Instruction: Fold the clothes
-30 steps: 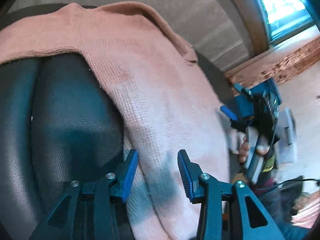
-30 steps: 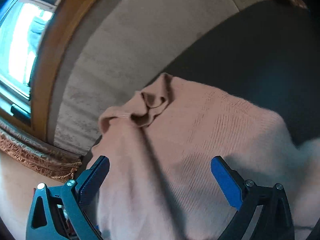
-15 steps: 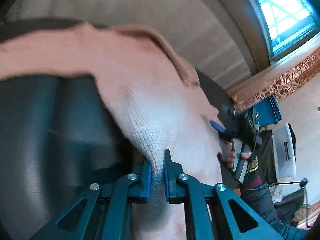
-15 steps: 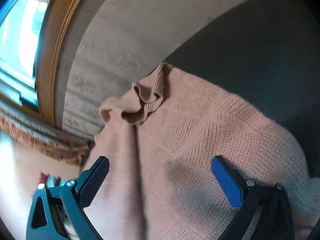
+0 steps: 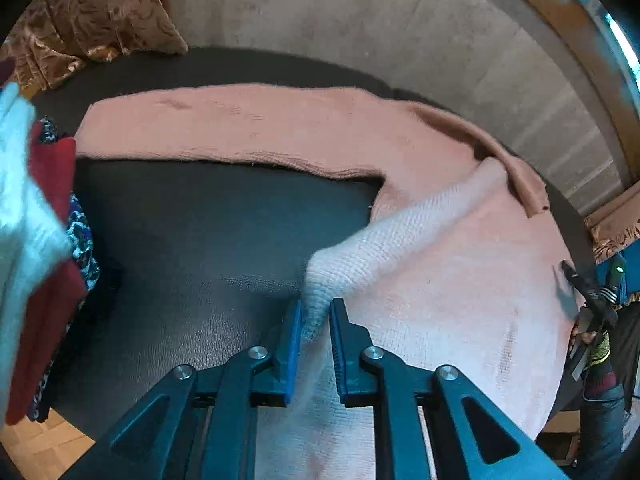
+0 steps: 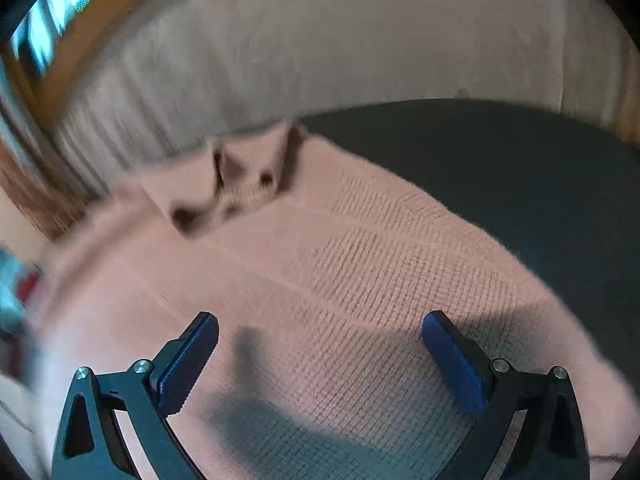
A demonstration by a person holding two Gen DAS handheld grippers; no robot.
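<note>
A pink knit sweater [image 5: 440, 264] lies spread on a black leather seat [image 5: 208, 240], one sleeve stretched out to the left. My left gripper [image 5: 314, 316] is shut on a lifted fold of the sweater's side edge. In the right wrist view the sweater [image 6: 360, 272] fills the lower frame, its ribbed collar [image 6: 240, 184] at the far end. My right gripper [image 6: 320, 344] is open wide and empty, just above the sweater's body. It also shows in the left wrist view [image 5: 592, 296] at the sweater's right edge.
A stack of other clothes, white, red and patterned [image 5: 44, 248], sits at the left of the seat. A brown patterned cushion [image 5: 92, 16] leans at the back left. A grey upholstered backrest [image 6: 320, 48] rises behind the seat, with a wooden window frame [image 5: 560, 32] above.
My left gripper closed on the sweater's edge and has lifted and pulled it back, showing more of the seat. My right gripper stayed open and swung over the sweater.
</note>
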